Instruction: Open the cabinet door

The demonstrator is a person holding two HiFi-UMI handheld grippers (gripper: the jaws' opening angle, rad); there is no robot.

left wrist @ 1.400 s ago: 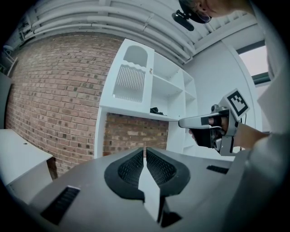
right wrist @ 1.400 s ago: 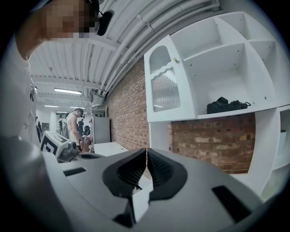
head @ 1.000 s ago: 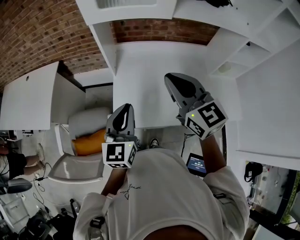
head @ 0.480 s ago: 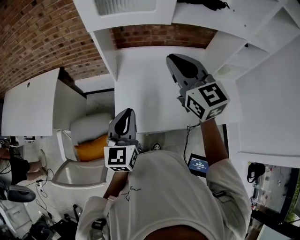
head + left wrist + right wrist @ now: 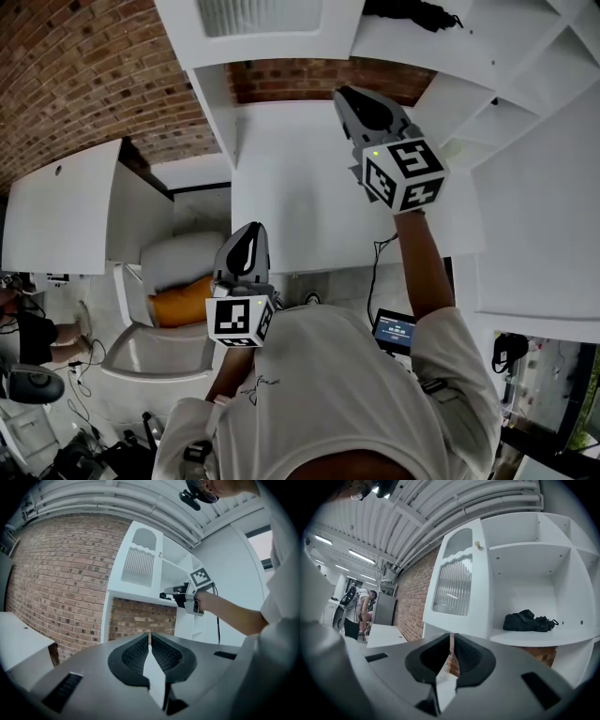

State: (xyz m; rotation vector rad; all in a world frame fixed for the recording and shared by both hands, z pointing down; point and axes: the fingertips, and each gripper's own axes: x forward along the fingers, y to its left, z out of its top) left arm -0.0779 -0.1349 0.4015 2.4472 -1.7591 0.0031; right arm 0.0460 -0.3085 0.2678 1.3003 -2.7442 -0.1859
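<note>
Head view: the left gripper is held low by the torso and points out over a white seat with an orange item on it. The right gripper is up higher on an outstretched arm, over the white surface, with its marker cube facing the camera. The cabinet door, with a ribbed glass pane, sits at the top edge, up-left of the right gripper and apart from it. There is a brick wall on the left and a black bag at top right.

Left gripper view: the left gripper has its jaws pressed together with nothing between them. The brick wall is ahead and the cabinet door is above. The right gripper shows to the right of the door, in front of open shelves.

Right gripper view: the right gripper also has its jaws closed and empty. The cabinet door is ahead, up-left of the jaws, with a small knob near its top right corner. The jaws touch neither the door nor the knob. Just right of the door, an open shelf carries the black bag. I can't tell whether the door is fully shut or ajar. The brick wall runs off to the left, and a person bends over far back.
</note>
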